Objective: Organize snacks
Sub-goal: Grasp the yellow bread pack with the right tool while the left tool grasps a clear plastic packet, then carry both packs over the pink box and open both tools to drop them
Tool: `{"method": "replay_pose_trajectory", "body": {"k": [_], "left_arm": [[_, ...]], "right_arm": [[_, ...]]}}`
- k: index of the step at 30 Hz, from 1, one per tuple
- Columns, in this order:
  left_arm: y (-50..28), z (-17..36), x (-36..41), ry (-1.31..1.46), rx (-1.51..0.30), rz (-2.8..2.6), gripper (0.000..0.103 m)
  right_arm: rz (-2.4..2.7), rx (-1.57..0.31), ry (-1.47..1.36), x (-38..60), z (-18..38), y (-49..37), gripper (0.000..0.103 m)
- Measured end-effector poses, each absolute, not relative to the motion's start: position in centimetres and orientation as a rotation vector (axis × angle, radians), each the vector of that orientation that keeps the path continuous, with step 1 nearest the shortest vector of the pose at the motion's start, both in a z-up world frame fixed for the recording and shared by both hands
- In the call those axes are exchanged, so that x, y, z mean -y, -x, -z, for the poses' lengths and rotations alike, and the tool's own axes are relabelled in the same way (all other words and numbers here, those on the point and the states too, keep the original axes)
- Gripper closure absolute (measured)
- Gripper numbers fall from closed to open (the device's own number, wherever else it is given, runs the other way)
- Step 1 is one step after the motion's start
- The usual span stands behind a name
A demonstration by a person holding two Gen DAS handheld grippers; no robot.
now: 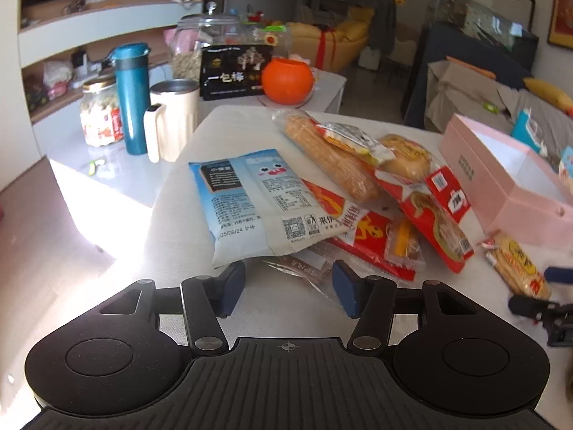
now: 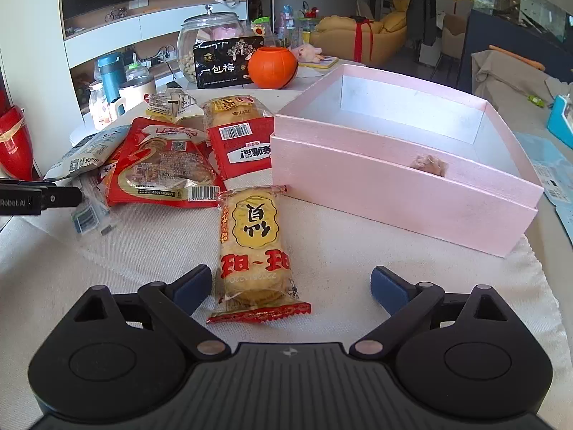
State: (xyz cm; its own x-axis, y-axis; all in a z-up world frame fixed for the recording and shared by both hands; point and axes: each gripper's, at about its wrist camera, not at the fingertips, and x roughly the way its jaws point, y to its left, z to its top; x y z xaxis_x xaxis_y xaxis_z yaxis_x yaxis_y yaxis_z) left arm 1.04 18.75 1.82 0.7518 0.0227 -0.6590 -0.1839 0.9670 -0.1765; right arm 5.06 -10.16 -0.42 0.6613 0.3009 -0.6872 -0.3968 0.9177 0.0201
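My left gripper (image 1: 288,286) is open at the near edge of a snack pile, with the corner of a clear brown-printed wrapper (image 1: 304,268) lying between its fingers, untouched. Just ahead lie a blue-and-white bag (image 1: 250,197), a long bread packet (image 1: 329,154) and red packets (image 1: 437,215). My right gripper (image 2: 290,286) is wide open around the near end of a yellow rice-cracker packet (image 2: 254,247) flat on the white cloth; the pads do not press it. An open pink box (image 2: 394,186) stands to the right, holding one small brownish piece (image 2: 429,165).
Behind the pile stand an orange round pot (image 1: 286,80), a black boxed snack (image 1: 232,71), a glass jar (image 1: 200,43), a teal bottle (image 1: 130,100) and a cream mug (image 1: 175,118). The table's edge (image 1: 157,193) drops off to the left. A red object (image 2: 14,139) stands at the far left.
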Motion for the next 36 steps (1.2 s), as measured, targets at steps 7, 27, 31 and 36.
{"method": "replay_pose_trajectory", "body": {"k": [7,27,31,36], "left_arm": [[-5.1,-1.5,-20.1,0.334,-0.72,-0.121,0.044],[3.1,-3.6,-14.5,0.023,-0.764,0.178,0.056],[4.4,-3.3,-15.5,0.212,-0.868,0.148,0.056],[4.3,-2.6,-13.9,0.226,-0.856,0.105,0.052]], "right_arm": [[-0.394,-0.748,0.128,10.2,0.5,-5.0,0.006],[-0.412,-0.755,0.166,9.8,-0.1,-5.3,0.006],[-0.425,-0.747,0.15,9.6,-0.9,-6.4,0.007],[-0.478,-0.826,0.113,8.9,-1.0,-8.1,0.036]]}}
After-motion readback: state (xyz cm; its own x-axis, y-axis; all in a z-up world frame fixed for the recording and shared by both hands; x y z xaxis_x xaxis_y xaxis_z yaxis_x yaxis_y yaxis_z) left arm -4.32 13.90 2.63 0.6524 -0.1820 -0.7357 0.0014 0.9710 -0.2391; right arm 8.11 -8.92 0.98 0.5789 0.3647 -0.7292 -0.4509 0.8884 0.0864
